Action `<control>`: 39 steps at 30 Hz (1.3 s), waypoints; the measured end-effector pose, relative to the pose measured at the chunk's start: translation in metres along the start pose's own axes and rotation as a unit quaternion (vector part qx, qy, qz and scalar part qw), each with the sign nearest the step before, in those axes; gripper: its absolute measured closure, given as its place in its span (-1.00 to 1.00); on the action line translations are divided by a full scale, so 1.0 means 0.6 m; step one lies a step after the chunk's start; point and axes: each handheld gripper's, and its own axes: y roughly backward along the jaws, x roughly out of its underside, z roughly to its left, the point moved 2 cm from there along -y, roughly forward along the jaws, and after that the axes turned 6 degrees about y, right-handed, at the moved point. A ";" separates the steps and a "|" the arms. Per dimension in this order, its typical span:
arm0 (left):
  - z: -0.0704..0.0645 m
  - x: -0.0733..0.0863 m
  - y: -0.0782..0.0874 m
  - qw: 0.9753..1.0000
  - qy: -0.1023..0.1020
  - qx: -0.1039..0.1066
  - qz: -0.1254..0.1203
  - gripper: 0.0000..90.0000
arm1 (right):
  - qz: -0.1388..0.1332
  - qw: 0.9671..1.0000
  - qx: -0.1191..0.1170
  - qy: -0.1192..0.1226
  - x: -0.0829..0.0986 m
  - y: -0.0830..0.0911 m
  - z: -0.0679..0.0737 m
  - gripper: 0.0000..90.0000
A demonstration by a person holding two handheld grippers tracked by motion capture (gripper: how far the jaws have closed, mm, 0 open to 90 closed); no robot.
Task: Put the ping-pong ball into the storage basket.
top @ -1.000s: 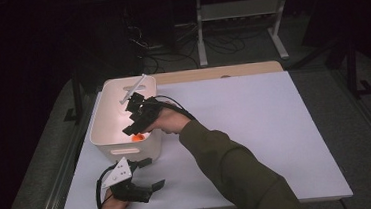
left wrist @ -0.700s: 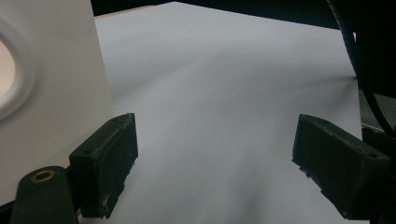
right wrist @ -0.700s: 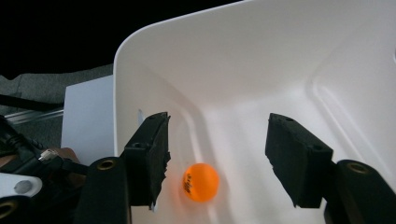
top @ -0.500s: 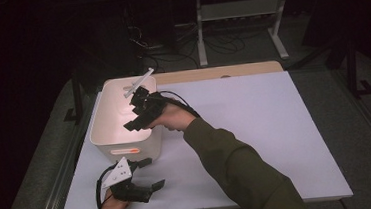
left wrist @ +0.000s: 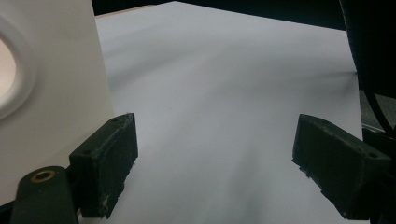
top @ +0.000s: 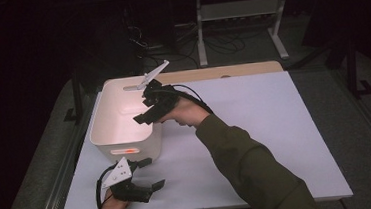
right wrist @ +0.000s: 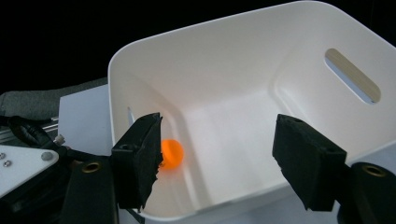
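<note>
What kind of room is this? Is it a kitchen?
Probably a lab or workshop, not a kitchen: dark room, a white table with just a tub, tangled cables and a metal frame behind.

Right gripper [top: 146,112] hangs open over the white bin [top: 107,137]; left gripper [top: 146,175] rests nearby

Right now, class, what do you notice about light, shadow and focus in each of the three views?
High view: the room lies in darkness, only the white table and white bin lit. Left gripper view: the close left gripper looks soft-edged, with faint shadows across the table. Right gripper view: the orange ball glows brightly against the bin's evenly lit inside.
</note>
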 end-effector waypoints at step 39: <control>0.000 0.000 0.000 1.000 0.002 -0.001 -0.001 -0.69 | -0.027 0.996 0.064 -0.050 0.135 0.068 -0.033 -0.65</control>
